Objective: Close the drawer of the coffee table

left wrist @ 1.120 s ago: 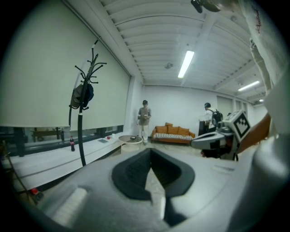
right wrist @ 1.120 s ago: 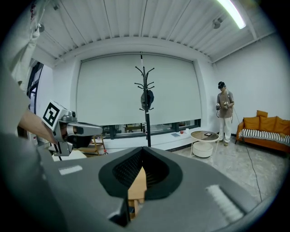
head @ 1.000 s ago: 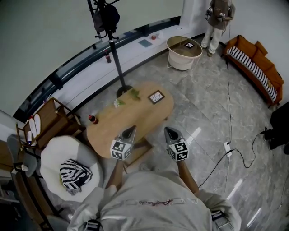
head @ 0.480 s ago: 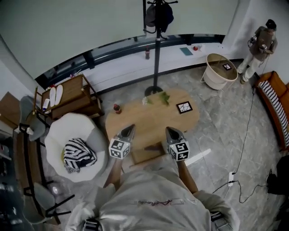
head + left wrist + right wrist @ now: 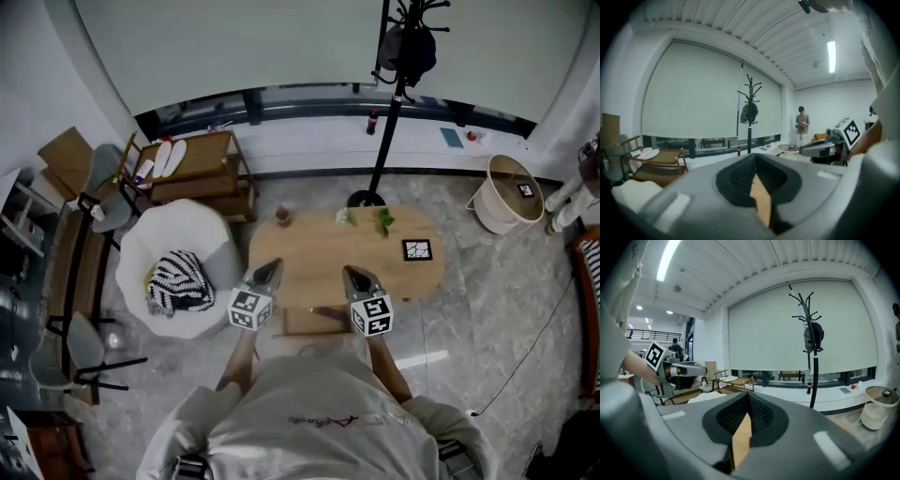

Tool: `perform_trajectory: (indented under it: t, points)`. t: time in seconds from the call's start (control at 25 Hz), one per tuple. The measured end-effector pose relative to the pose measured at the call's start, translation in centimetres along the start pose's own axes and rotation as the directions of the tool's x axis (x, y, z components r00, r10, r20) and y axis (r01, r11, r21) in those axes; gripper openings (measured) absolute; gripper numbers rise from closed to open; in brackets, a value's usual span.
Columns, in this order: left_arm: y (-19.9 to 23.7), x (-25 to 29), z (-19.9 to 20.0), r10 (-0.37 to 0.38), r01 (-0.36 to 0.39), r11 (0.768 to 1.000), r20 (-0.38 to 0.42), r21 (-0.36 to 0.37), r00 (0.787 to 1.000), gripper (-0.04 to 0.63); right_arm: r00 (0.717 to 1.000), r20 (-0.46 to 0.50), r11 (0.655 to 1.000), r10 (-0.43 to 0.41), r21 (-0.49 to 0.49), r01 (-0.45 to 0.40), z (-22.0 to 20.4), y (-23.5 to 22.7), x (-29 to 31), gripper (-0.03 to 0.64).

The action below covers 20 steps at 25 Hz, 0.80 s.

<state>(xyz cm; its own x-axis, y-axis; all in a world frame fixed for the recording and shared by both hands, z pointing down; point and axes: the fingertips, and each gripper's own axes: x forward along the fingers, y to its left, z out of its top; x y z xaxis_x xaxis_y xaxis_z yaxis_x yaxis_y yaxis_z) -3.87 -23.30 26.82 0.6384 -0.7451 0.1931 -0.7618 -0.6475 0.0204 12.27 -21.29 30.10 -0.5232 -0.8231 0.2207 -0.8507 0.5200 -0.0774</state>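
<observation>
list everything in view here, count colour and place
coffee table: one, light wood, middle of the floor
drawer: one, wood, sticking out of the table's near side
marker card: one, black and white, table's right end
sprig: one, green, table's far edge
bottle: one, dark, table's far left corner
coat stand: one, black, behind the table
armchair: one, white, left of the table
striped cushion: one, black and white, on the armchair
basket table: one, white, far right
left gripper, right gripper: two, grey, shut, empty, near the drawer
</observation>
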Motion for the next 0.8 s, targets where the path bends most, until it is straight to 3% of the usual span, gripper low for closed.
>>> perform_trajectory:
  t: [0.24,0.8]
  points:
    - [-4.4,-1.4,-0.9,0.062,-0.063,0.998,-0.014,-0.015,0.998,0.0,0.998,-0.004,0.998,0.063,-0.012,-0.063,-0.8,-0.9,-3.2,0.005]
    - [-14.0,-4.1,-3.5,0.119,-0.122,0.992,-0.083,-0.035,0.99,0.0,0.99,-0.052,0.991,0.134,0.028,-0.132,-5.7,-2.3,-11.5,0.005]
